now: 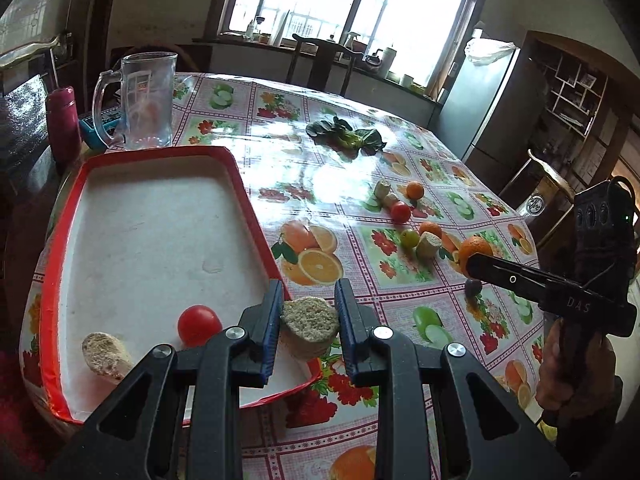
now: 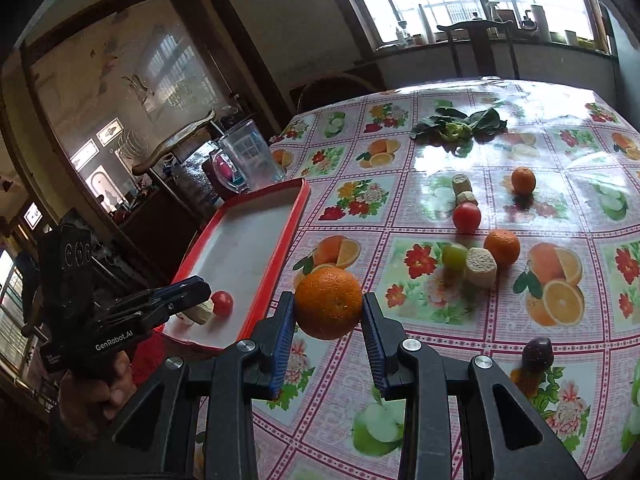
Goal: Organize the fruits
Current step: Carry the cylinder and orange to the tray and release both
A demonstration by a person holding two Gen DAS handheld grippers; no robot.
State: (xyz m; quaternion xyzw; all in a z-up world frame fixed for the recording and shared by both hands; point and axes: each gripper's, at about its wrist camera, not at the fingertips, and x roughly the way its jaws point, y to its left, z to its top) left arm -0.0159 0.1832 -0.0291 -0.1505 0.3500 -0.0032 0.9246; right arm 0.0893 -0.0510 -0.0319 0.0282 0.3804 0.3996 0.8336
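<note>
The right hand-held gripper (image 2: 328, 312) is clamped across the middle of a round orange fruit (image 2: 329, 302) above the worktop (image 2: 500, 360): firm, smooth peel, liable to roll. The left hand-held gripper (image 1: 308, 312) is clamped on a pale, porous stem slice (image 1: 310, 320) at the rim of the red-edged white tray (image 1: 256, 240): light, crumbly.

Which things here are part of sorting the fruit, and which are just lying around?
Part of the job: red-rimmed tray; held orange; held corn piece; tomato in tray; loose oranges, tomato, grape on table.

Lying about: glass mug; leafy greens; pink bottle.

Daylight floods through the window (image 1: 352, 4), glaring off the glossy tablecloth (image 1: 320, 168); edges bend and darken.
</note>
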